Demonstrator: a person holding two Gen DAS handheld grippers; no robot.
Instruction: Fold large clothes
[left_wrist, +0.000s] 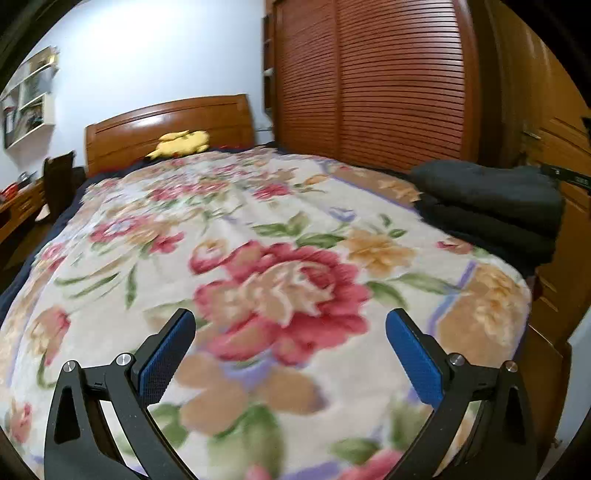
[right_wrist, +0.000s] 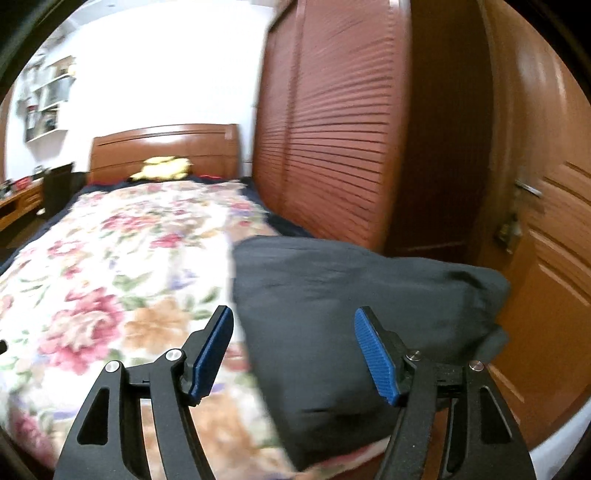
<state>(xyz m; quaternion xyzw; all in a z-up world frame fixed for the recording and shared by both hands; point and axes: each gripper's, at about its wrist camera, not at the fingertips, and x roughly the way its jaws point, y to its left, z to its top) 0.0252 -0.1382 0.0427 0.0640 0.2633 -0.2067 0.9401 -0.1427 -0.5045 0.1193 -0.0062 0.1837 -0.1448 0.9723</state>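
Left wrist view: left gripper (left_wrist: 290, 332) is held wide apart, empty, over the floral blanket (left_wrist: 258, 236); the folded dark garment (left_wrist: 491, 206) is seen at the bed's right edge.

Right wrist view: right gripper (right_wrist: 293, 354) is parted, nothing clamped, above the dark garment (right_wrist: 351, 295). The stack should be squared, edges aligned, before release is trusted.

The floral blanket (left_wrist: 258, 229) lies open and free; the folded dark garment (right_wrist: 351, 314) blocks the bed's right edge, probably close to the wardrobe (left_wrist: 369, 81).
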